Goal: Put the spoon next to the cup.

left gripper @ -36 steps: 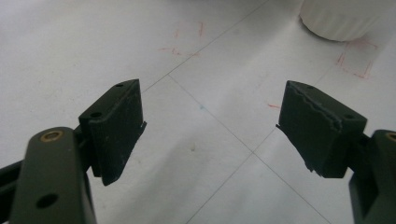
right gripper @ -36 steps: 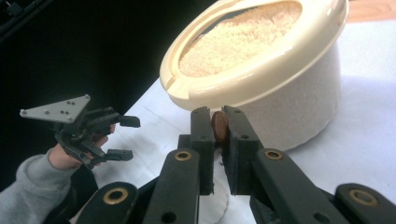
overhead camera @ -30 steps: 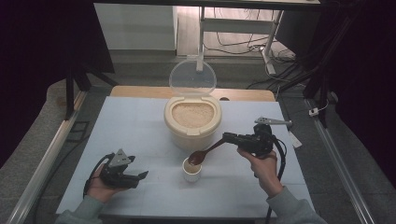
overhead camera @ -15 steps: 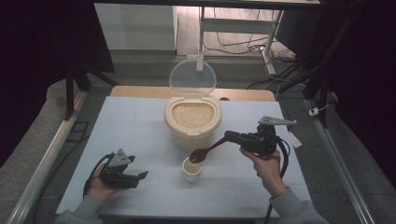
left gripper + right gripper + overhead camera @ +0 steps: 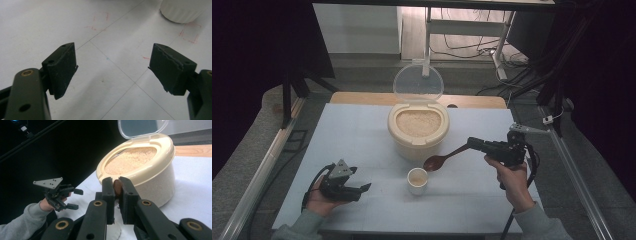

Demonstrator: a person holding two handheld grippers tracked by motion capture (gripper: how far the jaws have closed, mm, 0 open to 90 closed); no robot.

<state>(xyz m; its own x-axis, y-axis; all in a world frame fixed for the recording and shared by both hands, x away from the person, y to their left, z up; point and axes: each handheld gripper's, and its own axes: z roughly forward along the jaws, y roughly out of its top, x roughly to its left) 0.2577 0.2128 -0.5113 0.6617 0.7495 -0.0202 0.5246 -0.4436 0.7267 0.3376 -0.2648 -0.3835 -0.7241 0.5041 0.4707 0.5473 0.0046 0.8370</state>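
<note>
My left gripper (image 5: 343, 184) lies low at the near left of the table (image 5: 362, 130), cradled in my hand with the wrist on the surface; its jaws stand wide apart with nothing but bare tabletop between them. My right gripper (image 5: 484, 146) is held up off the table on a raised forearm, pointing left, its jaws clamped tight on the handle of a brown spoon (image 5: 443, 158). The spoon's bowl hangs just above and beside a small white cup (image 5: 417, 180). Beyond the cup stands a cream tub of rice (image 5: 418, 131), its clear lid (image 5: 418, 84) tipped up and open
</note>
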